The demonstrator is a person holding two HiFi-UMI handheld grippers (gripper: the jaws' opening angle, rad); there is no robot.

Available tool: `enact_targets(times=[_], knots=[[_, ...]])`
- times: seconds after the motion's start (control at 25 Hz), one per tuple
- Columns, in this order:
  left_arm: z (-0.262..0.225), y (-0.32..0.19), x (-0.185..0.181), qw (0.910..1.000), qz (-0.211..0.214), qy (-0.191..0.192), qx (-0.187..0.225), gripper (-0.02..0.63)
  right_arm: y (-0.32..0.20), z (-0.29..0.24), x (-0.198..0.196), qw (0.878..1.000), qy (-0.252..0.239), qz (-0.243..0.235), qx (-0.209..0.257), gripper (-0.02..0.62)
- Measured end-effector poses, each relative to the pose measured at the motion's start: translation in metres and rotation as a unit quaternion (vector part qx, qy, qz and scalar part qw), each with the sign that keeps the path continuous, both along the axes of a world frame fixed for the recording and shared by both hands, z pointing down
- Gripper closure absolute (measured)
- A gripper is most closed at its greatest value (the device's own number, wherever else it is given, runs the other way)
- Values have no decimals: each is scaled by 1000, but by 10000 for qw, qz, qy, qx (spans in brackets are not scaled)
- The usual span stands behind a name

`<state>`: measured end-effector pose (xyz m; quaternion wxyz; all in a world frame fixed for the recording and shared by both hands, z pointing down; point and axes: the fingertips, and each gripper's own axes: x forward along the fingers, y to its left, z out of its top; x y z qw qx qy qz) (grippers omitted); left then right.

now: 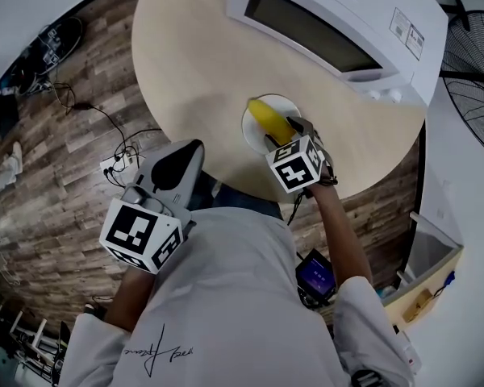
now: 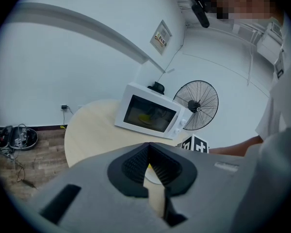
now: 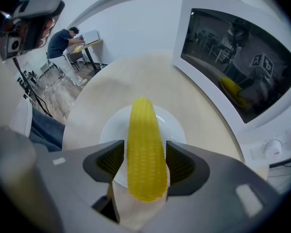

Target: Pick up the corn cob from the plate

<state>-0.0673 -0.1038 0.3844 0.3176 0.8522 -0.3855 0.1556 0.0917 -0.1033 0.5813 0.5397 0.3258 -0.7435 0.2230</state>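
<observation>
Yellow corn cob half hiding plate, between wide right tool, left tool closed.

Round pale-wood table top on a grey-brown wood-plank floor. White microwave oven with dark glass door sits at the table's far side. Black wire-cage pedestal fan stands just beyond it, against plain white walls. Small printed wall notice higher up. Black cables and a white power strip lie on the floor beside the table. Even indoor light.
</observation>
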Motion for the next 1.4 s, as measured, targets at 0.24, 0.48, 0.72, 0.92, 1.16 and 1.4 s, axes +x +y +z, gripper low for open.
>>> enact_targets(times=[0.24, 0.48, 0.72, 0.92, 1.16, 1.4], knots=[[4, 1, -6, 9999, -127, 36, -109, 612, -2, 6, 1, 9999, -56, -21, -84, 310], [2, 0, -6, 9989, -292, 286, -246, 612, -3, 11, -4, 9996, -125, -120, -225, 302], [3, 2, -7, 9988, -308, 279, -258, 612, -2, 15, -7, 9992, -157, -185, -322, 302], [2, 3, -4, 9990, -237, 308, -242, 612, -2, 16, -6, 9990, -170, -154, -378, 311], [3, 7, 2, 9989, -132, 341, -294, 612, -2, 16, -7, 9989, -197, -156, -407, 322], [2, 13, 8, 9987, 36, 390, -338, 612, 0, 16, -6, 9989, -175, -85, -423, 324]])
